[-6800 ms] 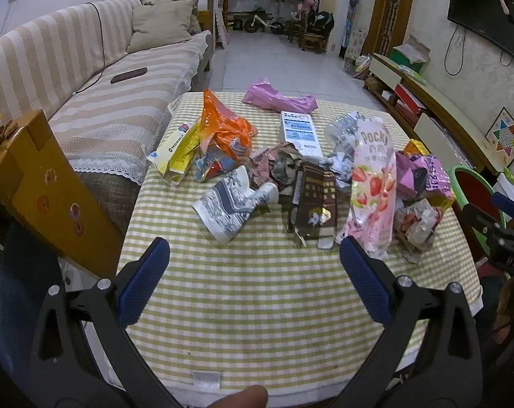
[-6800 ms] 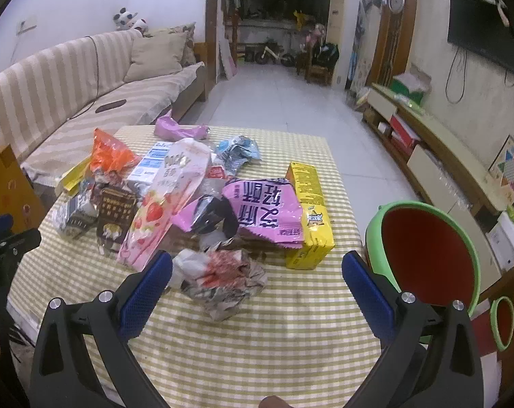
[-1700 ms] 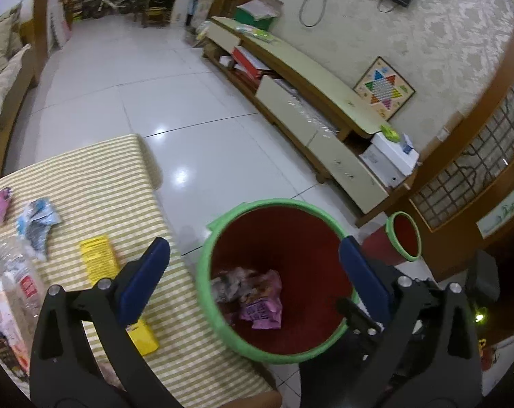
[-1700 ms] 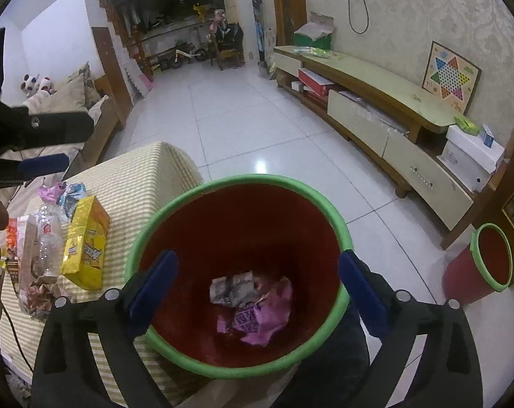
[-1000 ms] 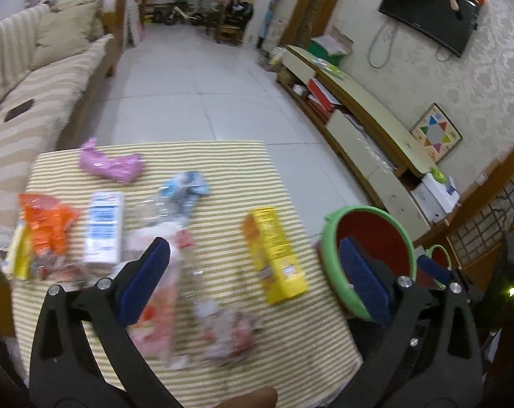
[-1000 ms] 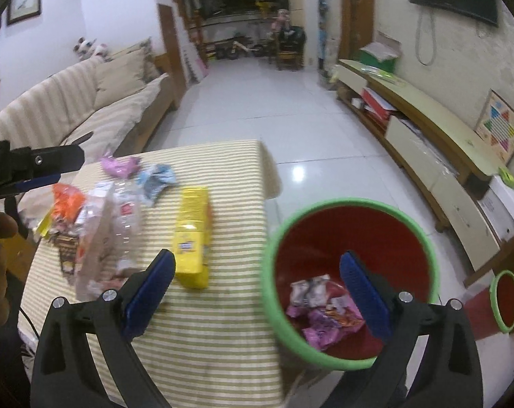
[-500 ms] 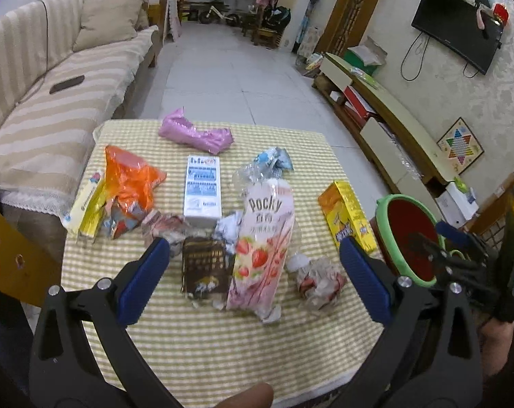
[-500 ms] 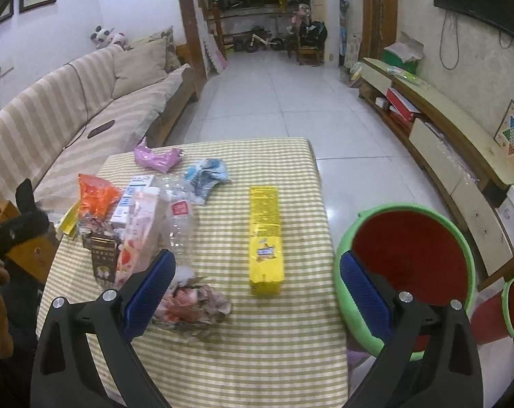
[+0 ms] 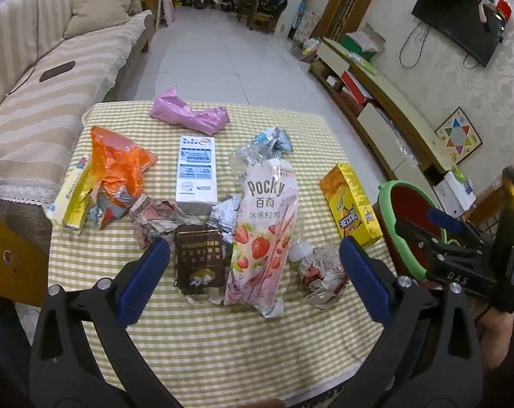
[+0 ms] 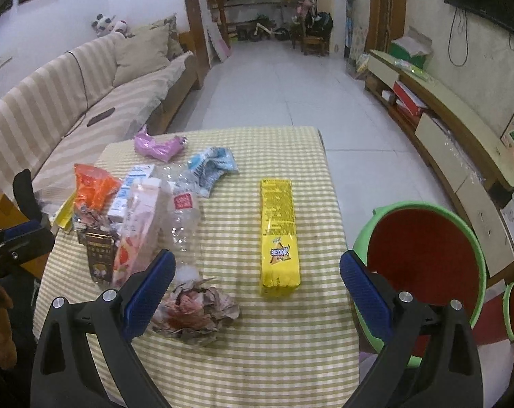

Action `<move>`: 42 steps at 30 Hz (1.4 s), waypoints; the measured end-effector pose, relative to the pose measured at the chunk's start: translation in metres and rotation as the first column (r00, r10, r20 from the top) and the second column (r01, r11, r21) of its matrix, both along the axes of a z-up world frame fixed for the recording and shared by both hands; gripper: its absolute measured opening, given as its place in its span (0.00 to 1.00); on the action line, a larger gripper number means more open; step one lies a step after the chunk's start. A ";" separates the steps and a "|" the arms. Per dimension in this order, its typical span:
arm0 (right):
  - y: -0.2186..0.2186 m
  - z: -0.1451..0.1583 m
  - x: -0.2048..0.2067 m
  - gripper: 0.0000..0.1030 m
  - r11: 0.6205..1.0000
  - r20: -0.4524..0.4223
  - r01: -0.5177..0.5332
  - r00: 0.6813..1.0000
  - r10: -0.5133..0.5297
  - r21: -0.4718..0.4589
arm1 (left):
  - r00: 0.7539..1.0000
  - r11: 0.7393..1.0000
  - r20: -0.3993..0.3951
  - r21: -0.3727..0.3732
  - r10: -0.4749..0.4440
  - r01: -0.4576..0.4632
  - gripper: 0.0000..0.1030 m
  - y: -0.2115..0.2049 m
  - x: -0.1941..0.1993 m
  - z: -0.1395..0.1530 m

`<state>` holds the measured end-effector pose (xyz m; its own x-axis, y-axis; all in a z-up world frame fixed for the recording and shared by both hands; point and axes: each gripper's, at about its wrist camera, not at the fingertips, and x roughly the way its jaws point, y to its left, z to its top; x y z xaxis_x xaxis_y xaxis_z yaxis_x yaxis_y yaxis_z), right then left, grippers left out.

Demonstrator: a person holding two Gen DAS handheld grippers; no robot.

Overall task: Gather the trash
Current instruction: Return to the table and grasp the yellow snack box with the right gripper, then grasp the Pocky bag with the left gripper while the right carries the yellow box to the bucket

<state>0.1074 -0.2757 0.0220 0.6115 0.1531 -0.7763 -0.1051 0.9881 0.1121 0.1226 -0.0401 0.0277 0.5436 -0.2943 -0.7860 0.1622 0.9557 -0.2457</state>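
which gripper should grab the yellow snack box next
Right, probably. The open right gripper frames the yellow snack box, with the green-rimmed bin alongside. The left gripper faces the Pocky bag.

Left wrist view: sits above the near edge of the table point(image 9: 222, 340), tilted down and forward along the left tongs point(image 9: 255, 278), whose blue pads frame the lower third. Litter fills mid-frame, fairly near. Sofa point(image 9: 35, 78) at upper left, TV point(image 9: 457, 30) at upper right, bin point(image 9: 391, 234) at the right edge, with the right tongs point(image 9: 444, 221) in front of it.

Right wrist view: set further right, lower and flatter, looking down the room past the right tongs point(image 10: 257, 285). Bin point(image 10: 474, 238) large at lower right; left tongs point(image 10: 15, 234) at the left edge.

Shared: table point(image 10: 291, 340), yellow box point(image 9: 352, 204) point(image 10: 279, 231), Pocky bag point(image 9: 263, 234) point(image 10: 137, 234), crumpled wad point(image 9: 321, 272) point(image 10: 195, 312), sofa point(image 10: 52, 95), floor.
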 end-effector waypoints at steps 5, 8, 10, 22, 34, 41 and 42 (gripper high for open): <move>-0.003 -0.016 0.012 0.91 1.000 -0.033 -0.011 0.999 0.011 0.001 | 0.999 1.000 -0.030 0.027 -0.013 0.014 0.95 -0.014 0.013 -0.012; -0.002 -0.023 0.018 0.91 1.000 -0.044 -0.026 0.999 0.026 0.002 | 0.999 0.999 -0.042 0.042 -0.012 0.014 0.95 -0.021 0.022 -0.019; -0.002 -0.029 0.023 0.91 1.000 -0.052 -0.031 0.998 0.031 0.005 | 0.999 0.999 -0.051 0.049 -0.012 0.015 0.95 -0.026 0.030 -0.024; -0.007 -0.064 0.060 0.85 0.998 -0.122 -0.049 0.991 0.052 0.028 | 0.994 0.991 -0.111 0.131 -0.003 0.017 0.83 -0.050 0.071 -0.060; 0.002 -0.087 0.076 0.34 0.998 -0.158 -0.066 0.985 0.068 0.020 | 0.993 0.990 -0.113 0.137 -0.018 0.034 0.54 -0.054 0.080 -0.072; -0.007 -0.073 0.068 0.34 0.998 -0.113 -0.049 0.992 0.051 0.027 | 0.996 0.994 -0.087 0.103 -0.013 0.022 0.51 -0.049 0.074 -0.058; -0.008 -0.068 0.065 0.34 0.999 -0.101 -0.046 0.994 0.049 0.027 | 0.997 0.995 -0.078 0.097 -0.012 0.019 0.51 -0.048 0.072 -0.054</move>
<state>0.1728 -0.2839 -0.0461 0.5211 0.1995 -0.8299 -0.1385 0.9792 0.1484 0.1943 -0.0883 -0.0259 0.4763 -0.2222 -0.8507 0.1614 0.9732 -0.1639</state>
